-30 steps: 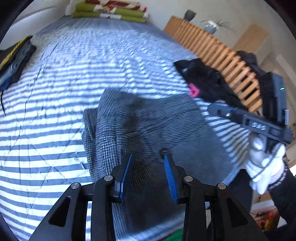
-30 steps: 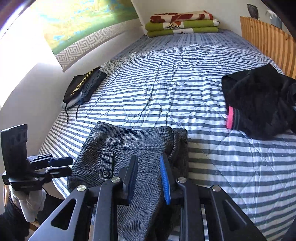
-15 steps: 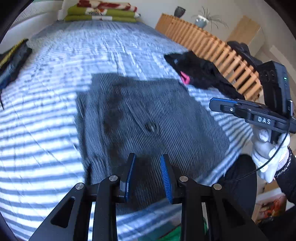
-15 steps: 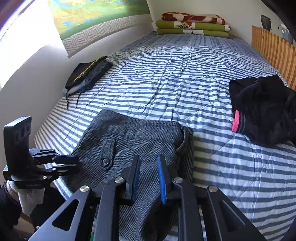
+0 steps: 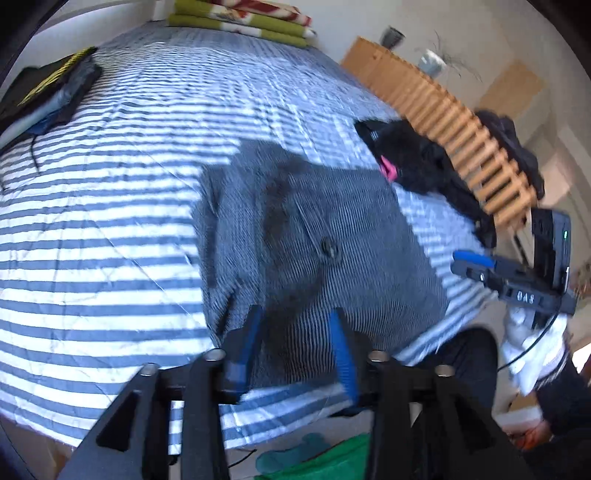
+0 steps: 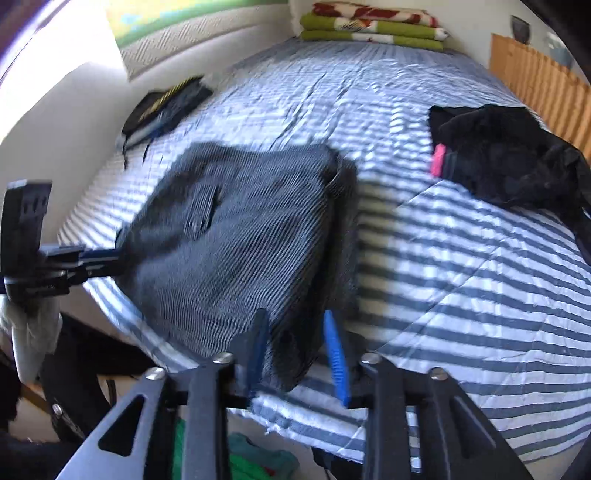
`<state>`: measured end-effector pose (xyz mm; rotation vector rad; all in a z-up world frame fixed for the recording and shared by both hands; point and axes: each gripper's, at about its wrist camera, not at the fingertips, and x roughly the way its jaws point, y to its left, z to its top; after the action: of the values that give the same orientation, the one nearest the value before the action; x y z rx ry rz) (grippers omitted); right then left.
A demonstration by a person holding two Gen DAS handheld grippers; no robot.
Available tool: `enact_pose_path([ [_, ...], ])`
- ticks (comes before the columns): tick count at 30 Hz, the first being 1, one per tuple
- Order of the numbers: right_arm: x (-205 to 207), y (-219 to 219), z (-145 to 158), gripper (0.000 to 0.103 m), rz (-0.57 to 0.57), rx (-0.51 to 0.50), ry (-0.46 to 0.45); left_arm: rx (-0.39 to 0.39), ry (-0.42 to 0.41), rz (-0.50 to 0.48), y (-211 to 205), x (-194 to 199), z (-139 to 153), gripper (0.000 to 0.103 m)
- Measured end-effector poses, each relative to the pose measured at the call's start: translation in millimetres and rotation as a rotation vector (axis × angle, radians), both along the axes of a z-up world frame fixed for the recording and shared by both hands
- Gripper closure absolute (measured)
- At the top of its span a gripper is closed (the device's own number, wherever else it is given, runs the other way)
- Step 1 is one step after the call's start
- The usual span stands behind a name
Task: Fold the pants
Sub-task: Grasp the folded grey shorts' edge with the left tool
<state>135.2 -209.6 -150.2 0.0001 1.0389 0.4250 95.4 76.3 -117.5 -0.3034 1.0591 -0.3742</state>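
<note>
The grey pinstriped pants [image 5: 314, 236] lie folded in a flat bundle on the striped bed, near its front edge, button pocket facing up. My left gripper [image 5: 295, 343] hovers open over the bundle's near edge, nothing pinched. In the right wrist view the pants [image 6: 240, 236] fill the middle, and my right gripper [image 6: 297, 350] is open with the bundle's near corner showing between its fingers. The left gripper [image 6: 99, 254] shows at the pants' left edge, the right gripper [image 5: 476, 262] just off their right side, held by a white-gloved hand [image 5: 532, 347].
A crumpled black garment [image 6: 506, 158] with a pink tag lies to the right, by a wooden slatted board [image 5: 443, 122]. Folded green and red blankets [image 6: 373, 26] sit at the far end. A dark folded item [image 5: 48, 92] is at the left. Green cloth [image 5: 332, 461] lies on the floor.
Both grippers' fingers have spread wider than half a second ago. Both cameras have drawn back toward the bed's front edge, and the pants stay lying flat.
</note>
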Motion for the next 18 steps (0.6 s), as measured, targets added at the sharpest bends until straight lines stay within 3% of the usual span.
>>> enact_pose_path([
  [1,6,-4,4,0.049,-0.027,0.028,-0.002,-0.003,-0.011,0.032,4,6,5,0.029],
  [2,13,-7,6,0.04,-0.053,0.054,0.002,0.002,-0.019,0.061,6,14,8,0.025],
  [6,44,-3,-3,0.035,-0.081,0.141,0.091,-0.015,0.066,0.083,5,52,-2,0.024],
  [8,61,6,-12,0.035,-0.084,0.146,0.125,0.011,0.106,0.079,2,68,-14,0.024],
  [13,80,23,-40,0.035,-0.105,0.001,0.141,0.115,0.162,0.103,1,89,-44,0.024],
  [15,86,18,-51,0.035,-0.114,-0.022,0.164,0.105,0.193,0.108,8,92,-56,0.024],
  [18,93,6,-68,0.035,-0.105,0.04,0.238,0.038,0.225,0.115,20,96,-73,0.023],
])
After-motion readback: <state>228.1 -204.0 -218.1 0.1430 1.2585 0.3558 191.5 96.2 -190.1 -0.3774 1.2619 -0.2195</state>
